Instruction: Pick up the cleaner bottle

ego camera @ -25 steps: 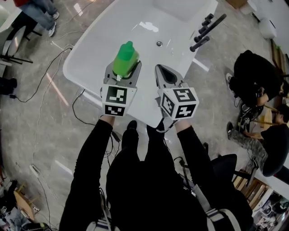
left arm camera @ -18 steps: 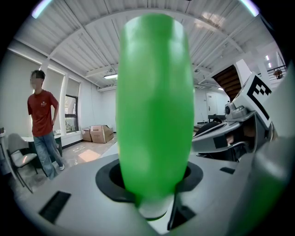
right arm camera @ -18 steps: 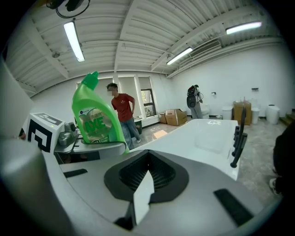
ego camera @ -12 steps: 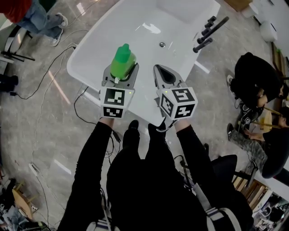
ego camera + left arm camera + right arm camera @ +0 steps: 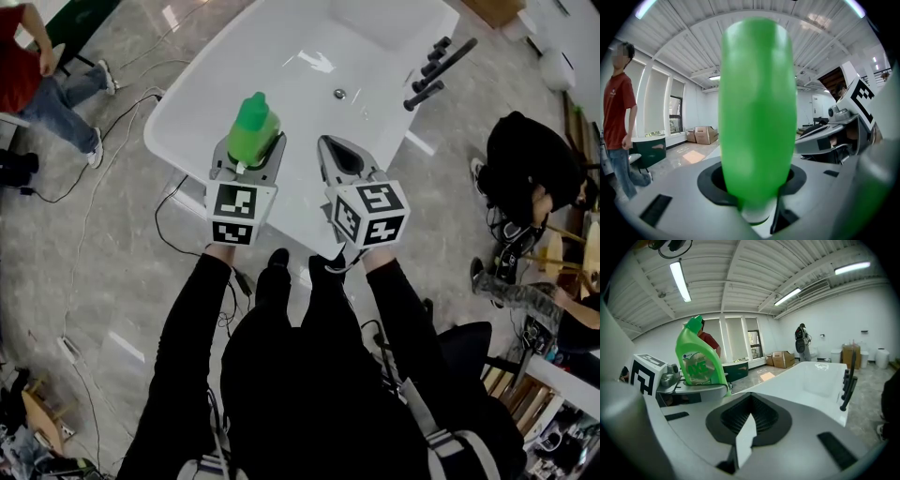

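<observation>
Over the near rim of the white bathtub [image 5: 192, 103], you hold both grippers side by side, close together but apart.

- Left gripper [image 5: 251, 150]: its jaws are clamped on the green cleaner bottle [image 5: 254, 127], one on each flank. In the left gripper view the bottle [image 5: 757, 117] fills the middle of the frame, with its base seated between the black pads.
- The bottle is lifted clear of the tub. It stands upright with the cap on top, as the right gripper view shows [image 5: 698, 362]. A round label faces that camera.
- Right gripper [image 5: 328, 145]: the jaws are together with nothing between them. In its own view the black pads meet around a closed hollow.
- Your black sleeves run up from the bottom edge of the head view to both marker cubes.

Surroundings:
- The tub is bare inside, with a drain [image 5: 339, 94] in the floor and a black tap set [image 5: 433, 67] on the far right rim.
- The floor is grey marbled tile, and cables [image 5: 89, 169] trail across it left of the tub.
- A person in a red shirt [image 5: 618, 117] stands off to the left.
- Another person in black [image 5: 530, 159] is low at the right, near a chair.
- Cardboard boxes [image 5: 783, 358] sit by the far windows.
</observation>
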{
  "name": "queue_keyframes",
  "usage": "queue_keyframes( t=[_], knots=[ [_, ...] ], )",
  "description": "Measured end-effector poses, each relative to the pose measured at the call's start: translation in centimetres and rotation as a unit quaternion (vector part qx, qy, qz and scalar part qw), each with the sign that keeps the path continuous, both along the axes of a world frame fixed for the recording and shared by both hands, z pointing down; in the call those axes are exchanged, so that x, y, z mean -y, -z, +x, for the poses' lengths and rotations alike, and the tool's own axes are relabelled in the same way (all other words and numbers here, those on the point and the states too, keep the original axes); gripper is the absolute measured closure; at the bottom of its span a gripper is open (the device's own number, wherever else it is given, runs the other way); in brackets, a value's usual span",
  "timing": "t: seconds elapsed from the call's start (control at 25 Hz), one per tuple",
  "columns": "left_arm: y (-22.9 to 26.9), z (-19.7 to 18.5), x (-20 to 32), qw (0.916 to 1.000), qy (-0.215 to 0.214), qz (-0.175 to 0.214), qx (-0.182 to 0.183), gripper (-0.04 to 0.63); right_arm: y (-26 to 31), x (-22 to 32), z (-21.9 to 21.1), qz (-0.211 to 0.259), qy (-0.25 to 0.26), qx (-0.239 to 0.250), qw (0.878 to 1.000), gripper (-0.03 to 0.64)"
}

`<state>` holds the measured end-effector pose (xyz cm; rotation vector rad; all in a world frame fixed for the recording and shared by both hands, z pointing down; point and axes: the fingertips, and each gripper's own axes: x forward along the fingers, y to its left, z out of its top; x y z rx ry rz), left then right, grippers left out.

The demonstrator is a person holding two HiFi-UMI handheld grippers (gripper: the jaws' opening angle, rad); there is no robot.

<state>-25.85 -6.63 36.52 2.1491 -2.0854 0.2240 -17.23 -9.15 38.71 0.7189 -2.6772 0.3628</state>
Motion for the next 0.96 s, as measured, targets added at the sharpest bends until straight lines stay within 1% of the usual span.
queue_keyframes(
  t=[0.32, 0.96],
  knots=[
    [0.4, -0.9, -1.2, 1.0, 0.006, 0.004, 0.0, 0.4, 0.2, -1.0, -0.7, 0.012, 0.008, -0.006, 1.0, 0.615],
    [0.5, -1.8, -3.1, 0.9999, 0.009, 0.003, -0.007, 0.402, 0.5, -2.6, -1.5, 0.019, 0.01, -0.01, 1.0, 0.615]
  ],
)
